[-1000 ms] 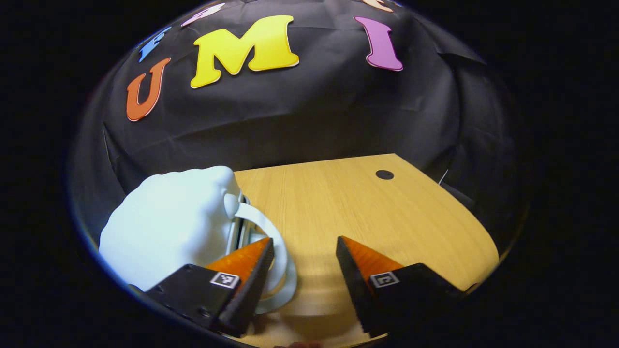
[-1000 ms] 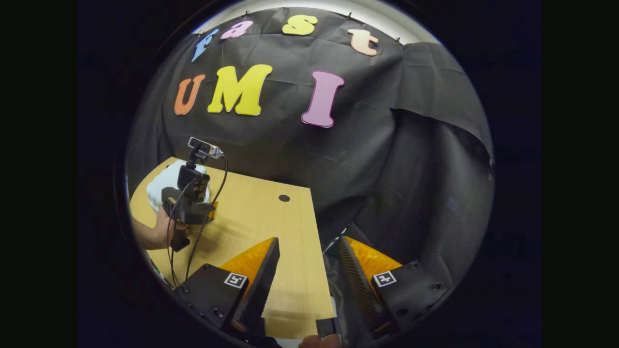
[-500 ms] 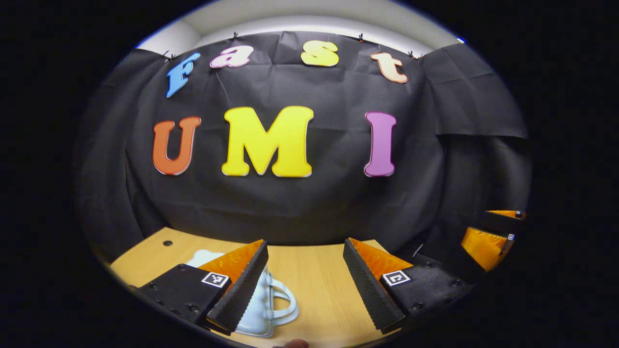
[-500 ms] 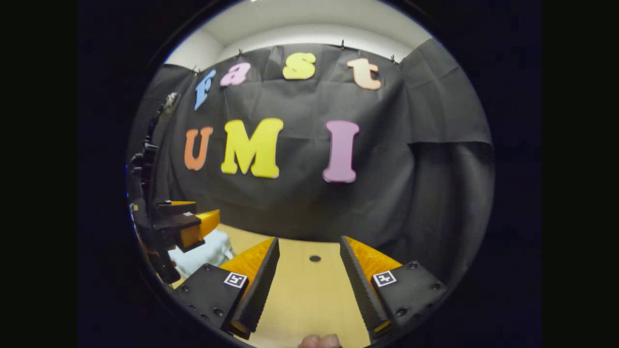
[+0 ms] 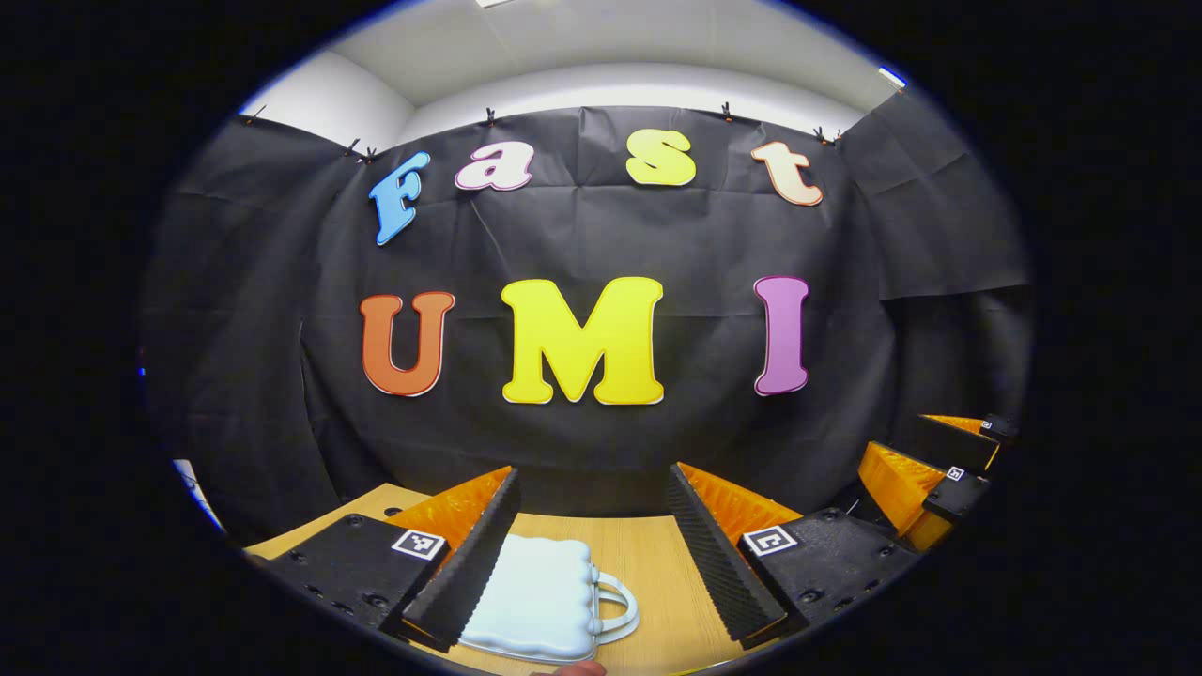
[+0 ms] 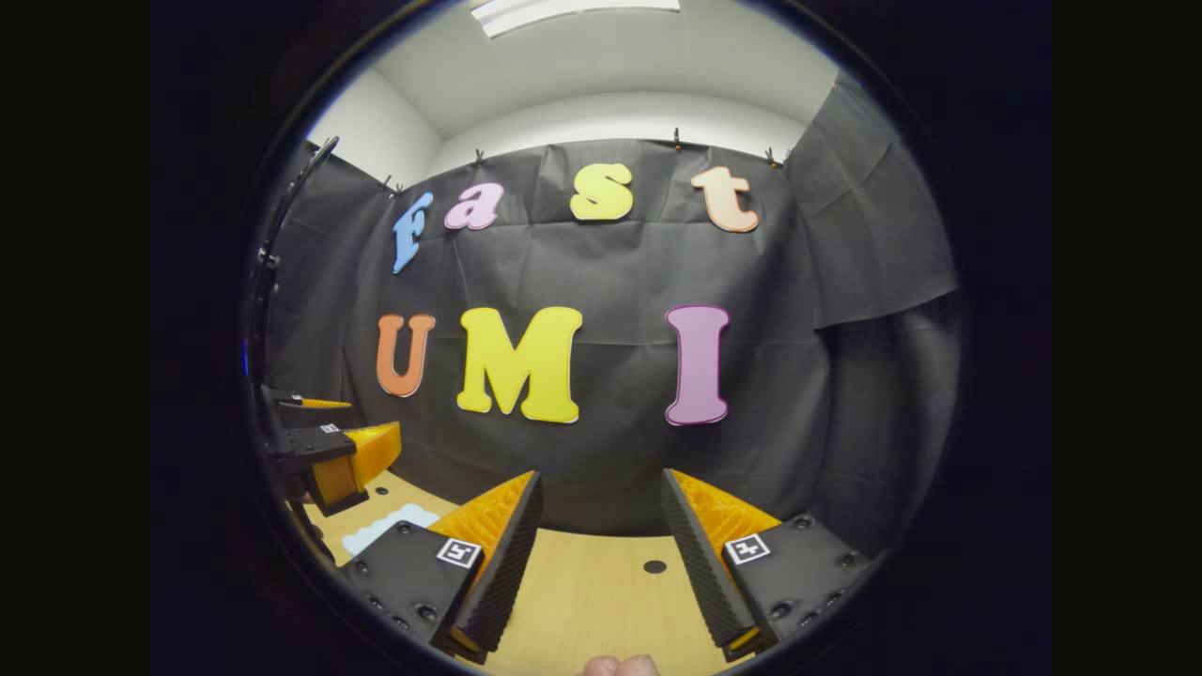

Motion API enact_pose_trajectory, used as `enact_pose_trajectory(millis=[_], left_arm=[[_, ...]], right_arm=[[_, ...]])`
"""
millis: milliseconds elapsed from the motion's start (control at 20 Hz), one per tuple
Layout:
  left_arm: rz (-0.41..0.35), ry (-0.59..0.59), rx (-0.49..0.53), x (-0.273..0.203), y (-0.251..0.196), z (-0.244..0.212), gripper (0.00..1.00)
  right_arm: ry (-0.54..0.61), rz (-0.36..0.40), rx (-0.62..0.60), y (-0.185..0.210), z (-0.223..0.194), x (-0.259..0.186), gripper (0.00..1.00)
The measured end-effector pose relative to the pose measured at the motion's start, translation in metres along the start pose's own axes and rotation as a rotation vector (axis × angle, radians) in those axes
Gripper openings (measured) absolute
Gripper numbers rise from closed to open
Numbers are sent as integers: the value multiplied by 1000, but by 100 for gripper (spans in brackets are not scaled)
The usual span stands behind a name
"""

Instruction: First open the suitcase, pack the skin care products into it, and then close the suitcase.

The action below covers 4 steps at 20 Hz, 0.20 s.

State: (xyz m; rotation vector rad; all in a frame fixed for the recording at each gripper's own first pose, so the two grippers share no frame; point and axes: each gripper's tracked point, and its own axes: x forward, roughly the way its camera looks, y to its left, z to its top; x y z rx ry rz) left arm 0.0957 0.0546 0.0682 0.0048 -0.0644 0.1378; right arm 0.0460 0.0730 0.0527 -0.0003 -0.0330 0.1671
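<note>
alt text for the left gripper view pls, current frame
A pale blue scallop-edged suitcase with a loop handle lies flat and closed on a wooden table, between the open fingers of the left gripper, which holds nothing. The right gripper shows at the right edge, against the black cloth wall.

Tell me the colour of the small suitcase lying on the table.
Pale blue, almost white, handle included. The suitcase shows best in the left gripper view.

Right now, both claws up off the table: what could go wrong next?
1. The white case lies shut near the table's near edge; a push might slide it off.
2. The left claw and right claw sit close side by side and could clash going down.
3. Both views point at the wall, so aiming is poor.
</note>
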Motion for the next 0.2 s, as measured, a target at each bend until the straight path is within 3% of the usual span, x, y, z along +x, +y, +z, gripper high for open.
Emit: enact_pose_trajectory(millis=[200], left_arm=[[22,7,-7,-3,7,-1,99]], right_arm=[[-2,3,-9,5,1,1,75]])
